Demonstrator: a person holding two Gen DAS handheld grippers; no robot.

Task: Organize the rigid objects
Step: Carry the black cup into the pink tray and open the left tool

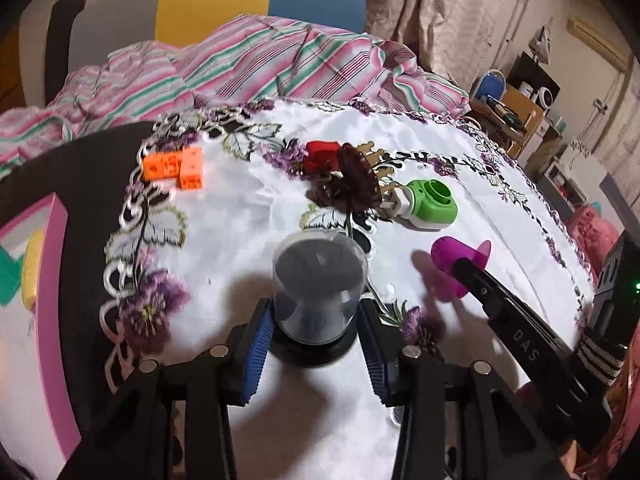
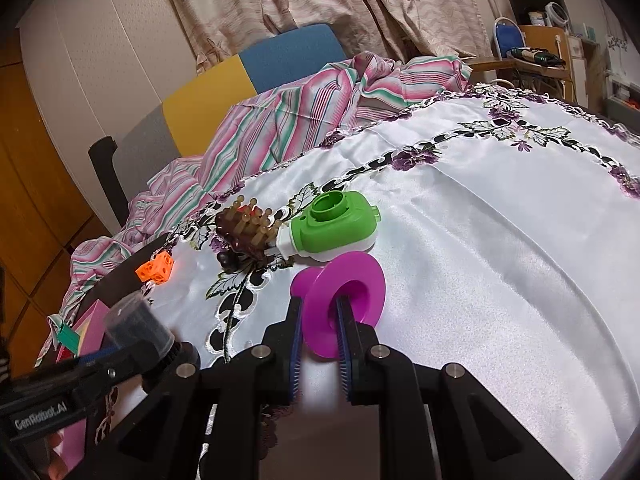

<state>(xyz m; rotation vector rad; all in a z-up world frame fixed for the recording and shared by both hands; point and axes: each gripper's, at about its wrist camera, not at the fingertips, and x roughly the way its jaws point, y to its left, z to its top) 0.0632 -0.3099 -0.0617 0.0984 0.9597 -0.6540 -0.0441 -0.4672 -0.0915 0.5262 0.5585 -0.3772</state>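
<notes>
Left gripper (image 1: 316,344) pinches clear-domed container (image 1: 318,280) by its sides, right gripper (image 2: 320,344) clamps magenta spool (image 2: 340,300) flange, likely both bound for pink tray (image 1: 52,280)

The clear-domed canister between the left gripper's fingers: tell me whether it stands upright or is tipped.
Upright. The canister stands on its black base on the tablecloth, dome up, between the left gripper's blue pads.

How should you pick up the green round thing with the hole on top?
Probably by the green plug-in device's rounded body, squeezing its two long sides from above. It lies flat on the white tablecloth, so the sides are open. Come from the right, since the brown hairbrush sits close at its plug end. The raised ring on top looks too small to grip well.
</notes>
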